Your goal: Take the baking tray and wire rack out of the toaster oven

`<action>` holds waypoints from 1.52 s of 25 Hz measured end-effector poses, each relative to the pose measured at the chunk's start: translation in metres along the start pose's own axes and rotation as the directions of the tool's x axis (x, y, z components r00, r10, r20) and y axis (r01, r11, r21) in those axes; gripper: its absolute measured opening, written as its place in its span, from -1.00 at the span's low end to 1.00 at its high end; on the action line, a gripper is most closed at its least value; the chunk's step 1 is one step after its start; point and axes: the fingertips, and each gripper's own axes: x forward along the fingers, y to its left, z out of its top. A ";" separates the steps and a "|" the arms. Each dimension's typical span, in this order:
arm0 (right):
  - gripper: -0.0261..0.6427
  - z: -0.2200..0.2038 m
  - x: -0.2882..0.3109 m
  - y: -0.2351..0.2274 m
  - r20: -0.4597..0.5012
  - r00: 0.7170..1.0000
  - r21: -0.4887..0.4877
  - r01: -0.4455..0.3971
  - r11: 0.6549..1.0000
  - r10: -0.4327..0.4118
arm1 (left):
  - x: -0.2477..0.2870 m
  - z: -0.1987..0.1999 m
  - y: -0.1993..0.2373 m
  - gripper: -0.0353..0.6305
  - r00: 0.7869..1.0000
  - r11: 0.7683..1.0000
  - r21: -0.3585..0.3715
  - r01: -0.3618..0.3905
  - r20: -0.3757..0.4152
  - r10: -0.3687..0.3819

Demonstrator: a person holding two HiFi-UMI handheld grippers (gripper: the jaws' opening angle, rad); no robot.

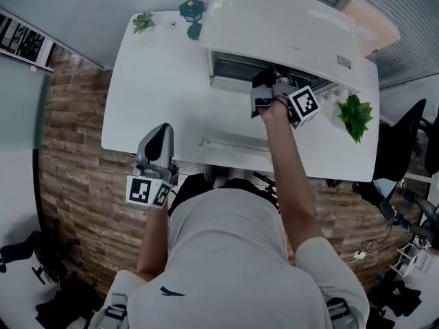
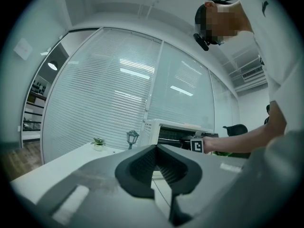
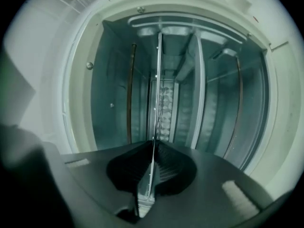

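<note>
Clamping the rack (image 3: pixel 157 80) by its front edge, the right gripper (image 3: pixel 153 172) is sitting at the mouth of the oven (image 1: pixel 274 26), jaws pinched shut on the thin wire. The rack is lying inside the cavity, its length running straight away from the jaws toward the back wall, so the coming pull is likely heading straight back toward the person. A pale band beside it is probably the tray (image 3: pixel 197 89), but edge-on it is hard to confirm. The left gripper (image 1: pixel 153 157) is hovering closed and empty over the near edge of the table (image 1: pixel 151 81), well apart from the oven.
</note>
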 end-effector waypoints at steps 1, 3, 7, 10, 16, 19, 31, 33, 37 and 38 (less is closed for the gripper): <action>-0.91 0.000 0.000 0.000 0.005 1.000 0.001 -0.001 1.000 0.001 | -0.001 -0.001 0.001 -0.88 1.000 1.000 -0.001 -0.001 -0.002 0.001; -0.91 -0.001 -0.001 0.000 0.015 1.000 0.016 0.014 1.000 -0.014 | -0.003 -0.001 0.002 -0.88 1.000 1.000 -0.004 -0.002 -0.003 0.002; -0.91 -0.003 -0.004 0.001 0.007 1.000 0.032 0.029 0.999 -0.029 | -0.004 -0.001 0.002 -0.88 1.000 1.000 -0.007 0.000 -0.003 0.000; -0.91 -0.005 -0.010 0.001 -0.004 1.000 0.023 0.025 0.999 -0.025 | -0.003 0.000 0.002 -0.88 1.000 1.000 -0.006 0.006 0.001 -0.006; -0.91 -0.015 -0.036 0.006 -0.024 1.000 0.022 0.019 1.000 -0.018 | -0.004 0.001 0.000 -0.88 1.000 1.000 -0.003 0.014 0.003 -0.014; -0.91 -0.021 -0.049 0.009 -0.032 0.999 0.040 0.019 0.999 -0.018 | -0.004 -0.001 -0.003 -0.88 1.000 1.000 -0.004 0.019 0.000 -0.019; -0.91 -0.041 -0.098 0.017 -0.048 0.999 0.063 0.010 0.998 -0.007 | 0.000 -0.003 -0.013 -0.88 0.999 0.999 -0.003 0.043 -0.007 -0.043; -0.91 -0.044 -0.106 0.018 -0.056 0.998 0.067 0.010 0.998 -0.006 | 0.002 -0.004 -0.015 -0.88 0.999 0.999 -0.003 0.048 -0.009 -0.048; -0.91 -0.051 -0.122 0.022 -0.074 0.997 0.079 0.003 0.997 0.003 | 0.004 -0.005 -0.016 -0.88 0.998 0.999 -0.004 0.054 -0.012 -0.054; -0.91 -0.052 -0.126 0.024 -0.080 0.997 0.074 0.002 0.997 0.004 | 0.005 -0.005 -0.016 -0.88 0.998 0.998 -0.004 0.056 -0.013 -0.056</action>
